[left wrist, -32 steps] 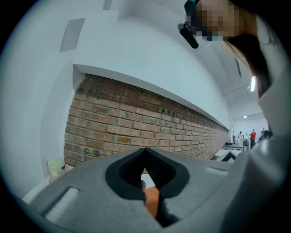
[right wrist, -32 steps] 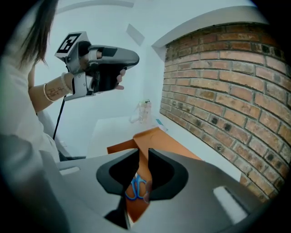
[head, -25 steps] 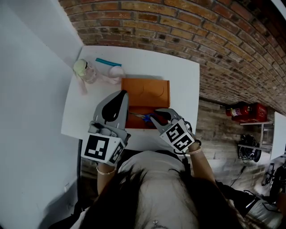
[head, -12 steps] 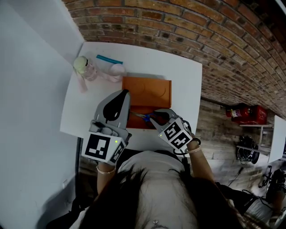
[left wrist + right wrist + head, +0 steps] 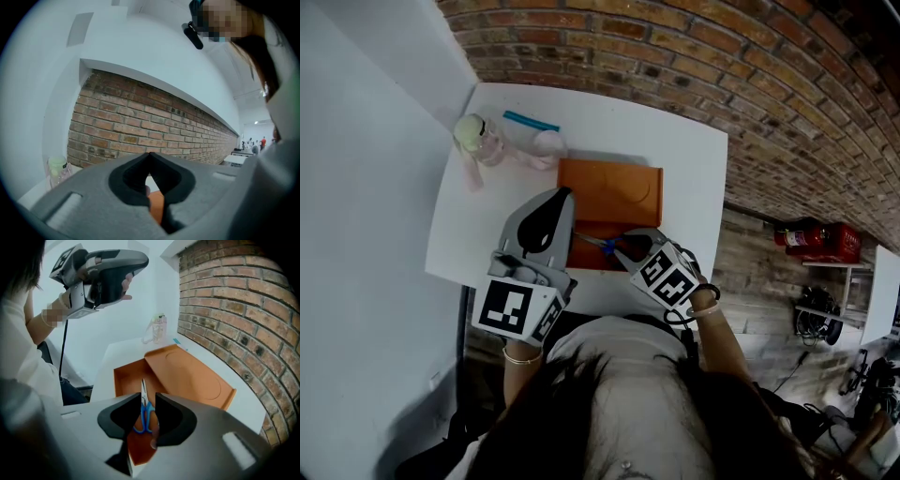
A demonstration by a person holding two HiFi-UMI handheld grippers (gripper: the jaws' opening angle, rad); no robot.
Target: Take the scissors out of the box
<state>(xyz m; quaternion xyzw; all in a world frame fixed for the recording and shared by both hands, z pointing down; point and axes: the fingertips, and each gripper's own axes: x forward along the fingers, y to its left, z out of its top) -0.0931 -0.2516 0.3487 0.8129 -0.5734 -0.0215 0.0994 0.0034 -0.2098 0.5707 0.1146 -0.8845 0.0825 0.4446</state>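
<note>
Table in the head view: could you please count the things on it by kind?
Box: 1
Scissors: 1
Bottle: 1
Teal stick: 1
Pink round item: 1
Total: 5

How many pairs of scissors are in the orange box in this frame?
1. The blue-handled scissors lie flat on the floor of the open orange box, near the person's end. Some of that floor is out of sight, so another pair could be hidden.
</note>
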